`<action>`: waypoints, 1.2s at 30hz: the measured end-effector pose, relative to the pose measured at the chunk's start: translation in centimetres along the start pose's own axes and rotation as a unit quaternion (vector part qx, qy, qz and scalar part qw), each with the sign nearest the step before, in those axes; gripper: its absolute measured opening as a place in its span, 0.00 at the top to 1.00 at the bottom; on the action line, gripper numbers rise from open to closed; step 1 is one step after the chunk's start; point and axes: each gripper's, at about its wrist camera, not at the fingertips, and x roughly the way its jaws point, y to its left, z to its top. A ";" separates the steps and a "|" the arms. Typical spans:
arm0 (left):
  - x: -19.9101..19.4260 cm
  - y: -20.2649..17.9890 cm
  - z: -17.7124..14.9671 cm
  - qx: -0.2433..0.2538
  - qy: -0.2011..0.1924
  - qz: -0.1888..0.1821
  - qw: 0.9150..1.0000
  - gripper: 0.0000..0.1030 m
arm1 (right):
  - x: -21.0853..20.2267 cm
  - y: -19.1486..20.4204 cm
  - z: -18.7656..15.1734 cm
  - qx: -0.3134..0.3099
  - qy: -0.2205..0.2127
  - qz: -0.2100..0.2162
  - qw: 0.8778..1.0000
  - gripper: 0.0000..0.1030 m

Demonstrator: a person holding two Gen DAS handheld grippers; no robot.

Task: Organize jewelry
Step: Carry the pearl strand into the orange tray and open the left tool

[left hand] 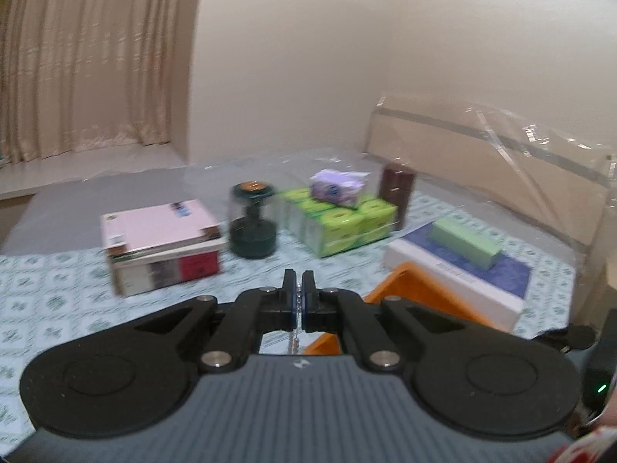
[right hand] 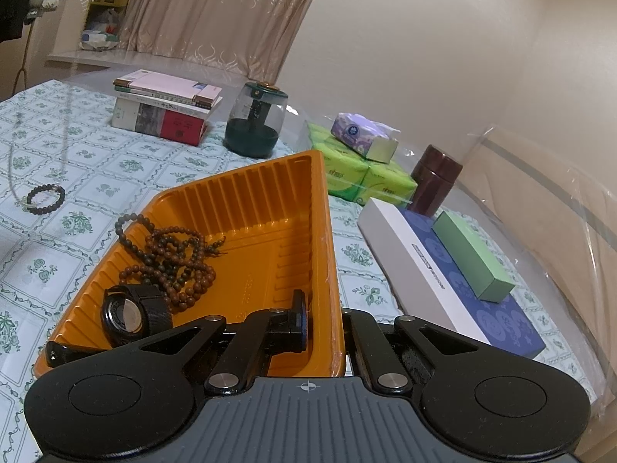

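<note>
tray (right hand: 246, 200): glossy orange plastic | beads (right hand: 173, 254): wood | chain (left hand: 296, 308): metal

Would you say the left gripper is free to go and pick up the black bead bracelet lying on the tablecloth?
Probably not yet: the left gripper is shut on a thin silver chain, so it would have to drop that first. The black bead bracelet itself lies uncovered outside the orange tray.

L gripper (left hand: 299, 285) raised, jaws shut — R gripper (right hand: 324, 322) angled down, clamped.
</note>
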 end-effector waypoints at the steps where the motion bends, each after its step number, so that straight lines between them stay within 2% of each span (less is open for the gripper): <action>1: 0.2 -0.6 0.3 0.001 -0.002 -0.009 1.000 0.99 | 0.0 0.0 0.0 0.000 0.000 0.000 1.000 0.97; 8: 2.6 -6.2 2.2 0.017 -0.005 -0.080 0.997 0.99 | 0.0 -0.1 -0.2 0.004 0.000 0.002 1.000 0.97; 13: 4.9 -10.0 2.1 0.048 0.015 -0.118 0.992 0.99 | 0.2 -0.5 -0.5 0.009 0.002 0.003 1.000 0.97; 19: 9.4 -12.2 -0.6 0.070 0.072 -0.134 0.986 0.99 | 0.4 -0.7 -0.6 0.013 0.004 0.004 1.000 0.97; 25: 12.9 -12.4 -3.5 0.065 0.126 -0.135 0.981 0.99 | 0.4 -0.8 -0.6 0.014 0.005 0.006 1.000 0.97; 36: 14.0 -11.8 -4.4 0.055 0.147 -0.134 0.978 0.97 | 0.5 -1.0 -0.8 0.015 0.005 0.006 1.000 0.97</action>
